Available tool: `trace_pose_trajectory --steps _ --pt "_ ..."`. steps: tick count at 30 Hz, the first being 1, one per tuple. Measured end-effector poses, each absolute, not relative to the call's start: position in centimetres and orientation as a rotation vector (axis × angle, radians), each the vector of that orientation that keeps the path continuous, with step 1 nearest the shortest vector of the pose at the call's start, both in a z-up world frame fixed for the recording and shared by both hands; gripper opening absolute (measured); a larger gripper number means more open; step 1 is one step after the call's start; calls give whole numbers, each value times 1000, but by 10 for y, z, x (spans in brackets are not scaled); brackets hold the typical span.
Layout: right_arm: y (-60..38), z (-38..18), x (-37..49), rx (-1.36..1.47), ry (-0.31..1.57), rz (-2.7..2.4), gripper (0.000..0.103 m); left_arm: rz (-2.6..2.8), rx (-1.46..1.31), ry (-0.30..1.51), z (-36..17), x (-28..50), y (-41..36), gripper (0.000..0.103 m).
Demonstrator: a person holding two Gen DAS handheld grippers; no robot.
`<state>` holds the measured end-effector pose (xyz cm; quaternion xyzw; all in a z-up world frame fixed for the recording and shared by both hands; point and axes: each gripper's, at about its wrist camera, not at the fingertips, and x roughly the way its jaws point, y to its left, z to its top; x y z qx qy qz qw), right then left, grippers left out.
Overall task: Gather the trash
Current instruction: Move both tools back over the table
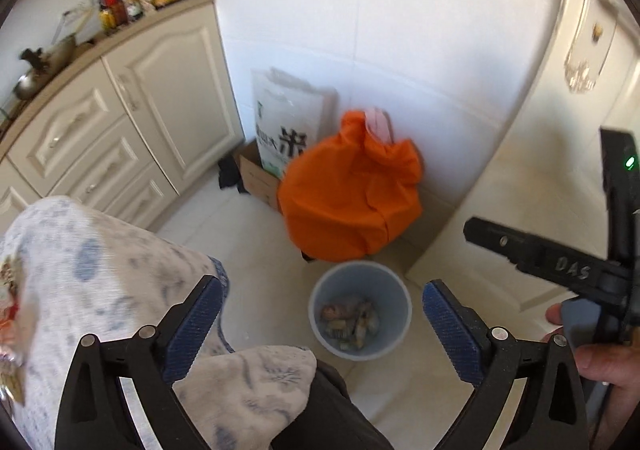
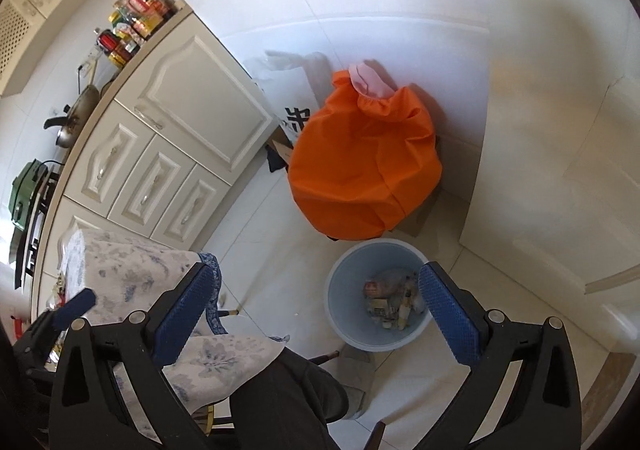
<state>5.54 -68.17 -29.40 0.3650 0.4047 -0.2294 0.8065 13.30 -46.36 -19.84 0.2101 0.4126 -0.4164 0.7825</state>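
A pale blue waste bin (image 1: 394, 292) stands on the tiled floor with several crumpled wrappers and packets (image 1: 350, 324) inside. It also shows in the right wrist view (image 2: 348, 282), with the trash (image 2: 390, 302) at its bottom. My left gripper (image 1: 322, 310) is open and empty, held above the bin. My right gripper (image 2: 316, 302) is open and empty, also above the bin; its body (image 1: 560, 266) shows at the right of the left wrist view.
A table under a floral cloth (image 1: 100, 270) is at the lower left. A stuffed orange bag (image 2: 364, 162) and a white printed bag (image 1: 288, 118) on a cardboard box stand against the wall. Cream cabinets (image 2: 168, 130) with bottles and pans run along the left.
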Motion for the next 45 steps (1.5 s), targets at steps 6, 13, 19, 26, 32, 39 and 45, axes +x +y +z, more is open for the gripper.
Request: trace_pose_trajectory --steps 6,13,19,26,32,39,45 --pt "-653 -255 64 738 814 -439 103 -867 371 780 -160 121 -412 102" --pt "-607 -206 83 662 763 -360 103 -800 259 701 -124 111 -322 102" --pt "-551 -163 106 561 717 -249 103 -694 159 656 -91 104 -230 102" --pt "-479 -117 132 446 651 -105 103 -546 56 586 -62 90 -133 102" --pt "-413 -92 151 360 609 41 103 -406 10 516 -44 74 -72 102" --pt "-347 -77 166 267 581 171 103 -271 -39 486 -39 62 -26 102" --pt "-304 -70 174 182 556 229 103 -185 -44 489 -47 55 -4 102"
